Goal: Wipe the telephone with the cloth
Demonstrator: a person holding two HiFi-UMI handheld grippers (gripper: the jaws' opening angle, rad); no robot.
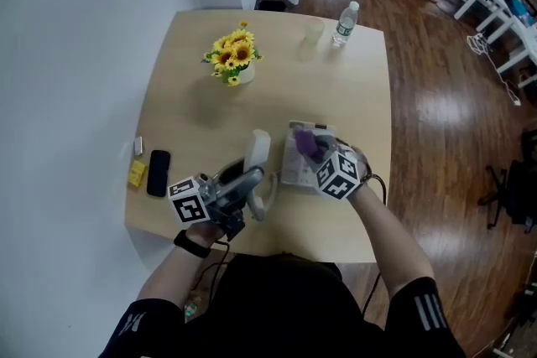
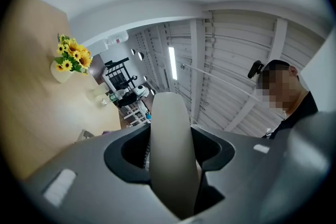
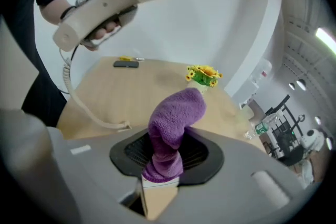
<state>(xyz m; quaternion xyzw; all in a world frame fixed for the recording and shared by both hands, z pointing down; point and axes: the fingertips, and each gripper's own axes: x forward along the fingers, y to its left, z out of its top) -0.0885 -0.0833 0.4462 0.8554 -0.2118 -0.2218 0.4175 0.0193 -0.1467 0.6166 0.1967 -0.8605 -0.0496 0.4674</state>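
Handset (image 2: 169,134) sits clamped in the left claw (image 1: 245,182), held clear of the table (image 1: 352,88). Right claw (image 3: 160,176) pinches the purple cloth (image 3: 176,113) over the telephone base (image 1: 294,170), just beside the left claw.

On the table (image 1: 352,96), the flowers (image 1: 233,56) stand far and left of centre, with the cup (image 1: 313,31) and the bottle (image 1: 344,23) at the far edge, cup just left of bottle. At the near left edge lie a mobile (image 1: 158,173), a block (image 1: 137,173) just left of it and a small box (image 1: 138,147) beyond the block. Near the front edge the handset (image 1: 258,151) sits between the left gripper's (image 1: 243,180) jaws, raised off the table, left of the base (image 1: 295,168). The cloth (image 1: 307,143) sits between the right gripper's (image 1: 317,153) jaws, over the base. The cord (image 3: 86,113) hangs from the handset to the table.
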